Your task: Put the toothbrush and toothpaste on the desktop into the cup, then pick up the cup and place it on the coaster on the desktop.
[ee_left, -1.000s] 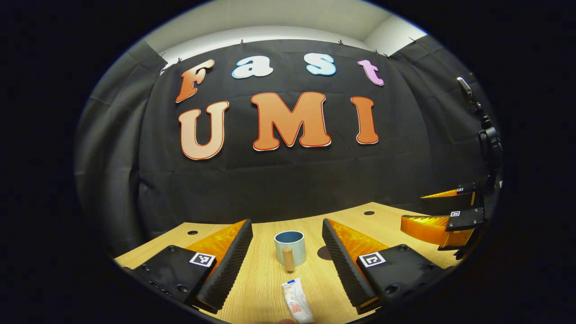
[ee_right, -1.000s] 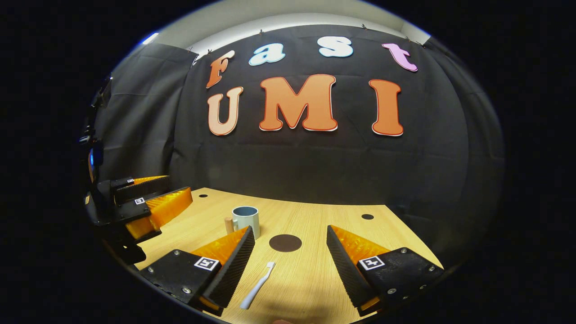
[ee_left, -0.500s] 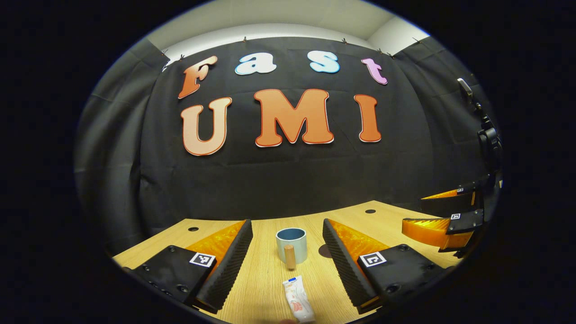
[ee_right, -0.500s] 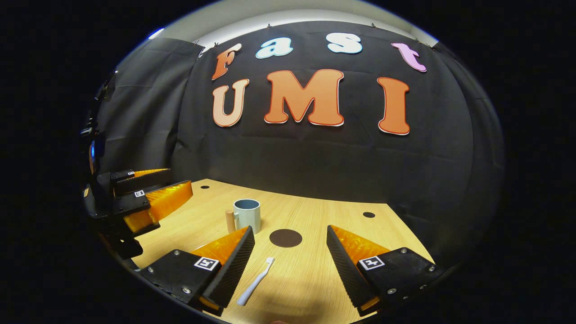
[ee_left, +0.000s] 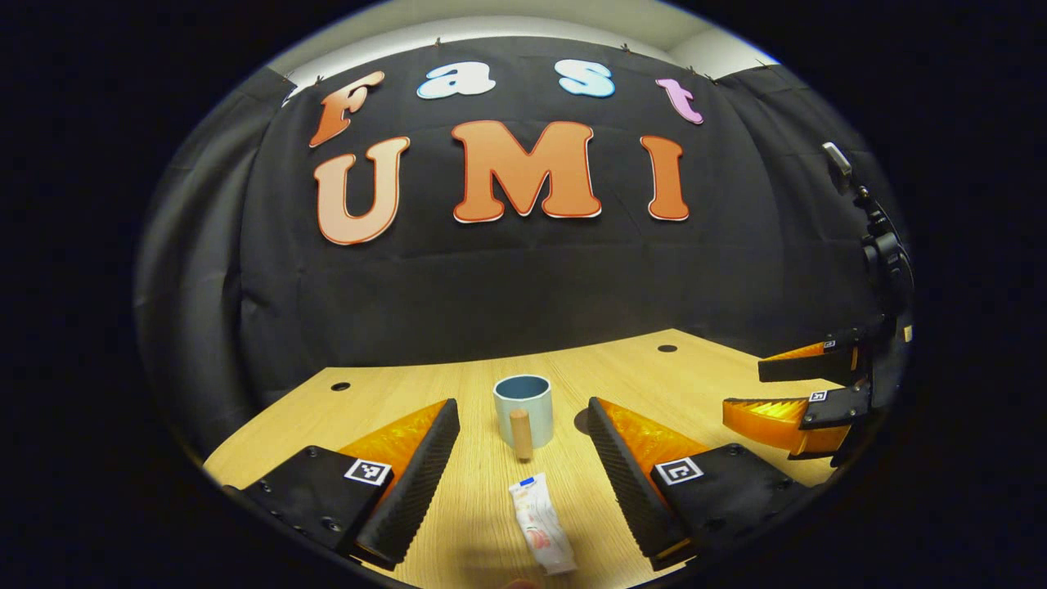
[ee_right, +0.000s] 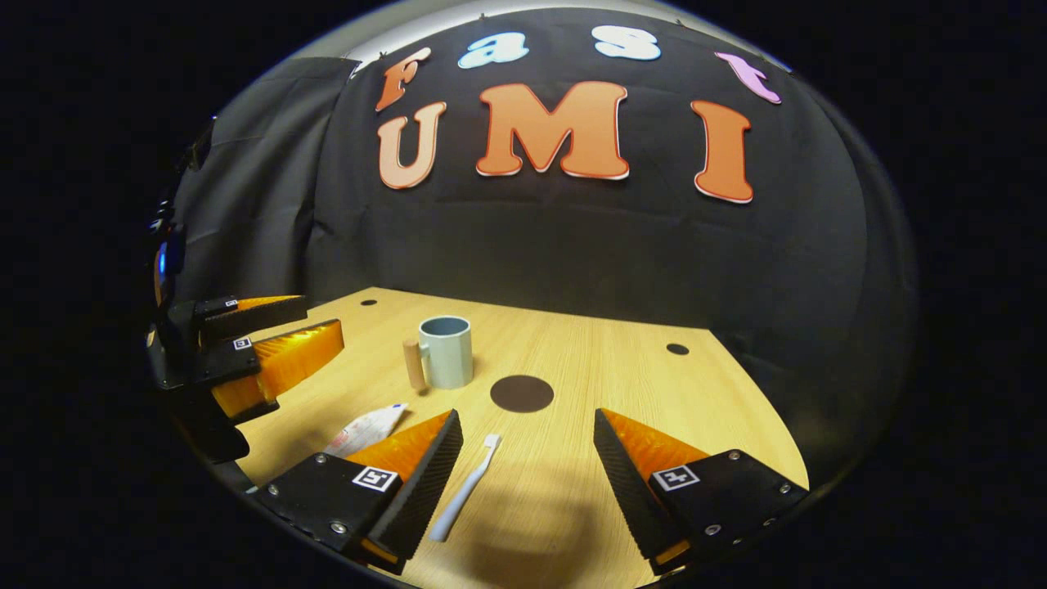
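A pale blue cup (ee_left: 523, 398) (ee_right: 446, 351) with a wooden handle stands upright on the wooden desktop (ee_left: 393, 393). A white toothpaste tube (ee_left: 541, 532) lies flat between the fingers of my left gripper (ee_left: 523, 474), which is open above it. In the right gripper view the toothpaste tube (ee_right: 366, 426) shows left of my right gripper (ee_right: 527, 483), open over a white toothbrush (ee_right: 465, 497) lying near its left finger. A dark round coaster (ee_right: 522, 393) lies right of the cup. Each view shows the other gripper at its side, the right gripper (ee_left: 797, 393) and the left gripper (ee_right: 262, 352), both open.
The desktop (ee_right: 622, 368) has small dark holes near its back edge (ee_left: 340, 385) (ee_right: 676, 348). The black cloth wall stands close behind it. A camera mount (ee_left: 879, 237) hangs at the right side of the left gripper view.
Both grippers have tilted down and moved slightly back: the cup, coaster and toothbrush sit higher in view, and the toothpaste has come into the right gripper view.
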Demonstrator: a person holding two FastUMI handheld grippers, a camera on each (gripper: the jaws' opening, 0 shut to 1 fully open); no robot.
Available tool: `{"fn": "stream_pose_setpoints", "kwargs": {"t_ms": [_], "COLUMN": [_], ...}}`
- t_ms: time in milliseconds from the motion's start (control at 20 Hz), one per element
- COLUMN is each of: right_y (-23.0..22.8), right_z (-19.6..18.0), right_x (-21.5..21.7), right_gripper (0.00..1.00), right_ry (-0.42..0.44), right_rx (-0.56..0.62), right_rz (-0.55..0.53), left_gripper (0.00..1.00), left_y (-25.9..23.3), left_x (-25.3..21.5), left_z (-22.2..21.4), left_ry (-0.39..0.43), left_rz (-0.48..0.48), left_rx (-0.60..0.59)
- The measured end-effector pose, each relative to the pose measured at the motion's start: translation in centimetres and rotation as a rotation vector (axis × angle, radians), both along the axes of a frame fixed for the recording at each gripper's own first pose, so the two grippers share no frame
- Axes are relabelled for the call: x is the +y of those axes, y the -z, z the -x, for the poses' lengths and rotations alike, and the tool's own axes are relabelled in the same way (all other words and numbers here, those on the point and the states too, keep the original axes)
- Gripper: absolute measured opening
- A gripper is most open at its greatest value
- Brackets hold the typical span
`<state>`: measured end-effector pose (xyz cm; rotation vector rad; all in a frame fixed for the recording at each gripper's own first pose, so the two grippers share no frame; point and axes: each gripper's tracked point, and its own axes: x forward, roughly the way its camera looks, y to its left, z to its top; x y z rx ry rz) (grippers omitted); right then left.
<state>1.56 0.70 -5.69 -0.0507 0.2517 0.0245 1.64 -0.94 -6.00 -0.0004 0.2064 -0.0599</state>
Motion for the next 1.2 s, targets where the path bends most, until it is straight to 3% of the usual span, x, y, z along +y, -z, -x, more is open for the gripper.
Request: {"fn": "stream_pose_setpoints", "kwargs": {"t_ms": [550,1100,1200], "right_y": [2.6,5.6,5.8], "right_z": [-0.1,-0.4,-0.4], "right_x": [0.2,0.4,0.5], "right_gripper": [0.96,0.94,0.93], "right_ry": [-0.014,-0.006,-0.009], "right_rx": [0.220,0.360,0.368], "right_rz": [-0.088,-0.133,-0.136], "left_gripper": [1.00,1.00,0.93], "left_y": [7.4,14.3,15.3], "left_x": [-0.8,-2.7,-3.0], "left_z": [-2.3,-0.3,0.4], "left_ry": [0.003,0.044,0.042], "left_rz": [-0.013,0.107,0.121], "left_rx": [0.338,0.679,0.735]}}
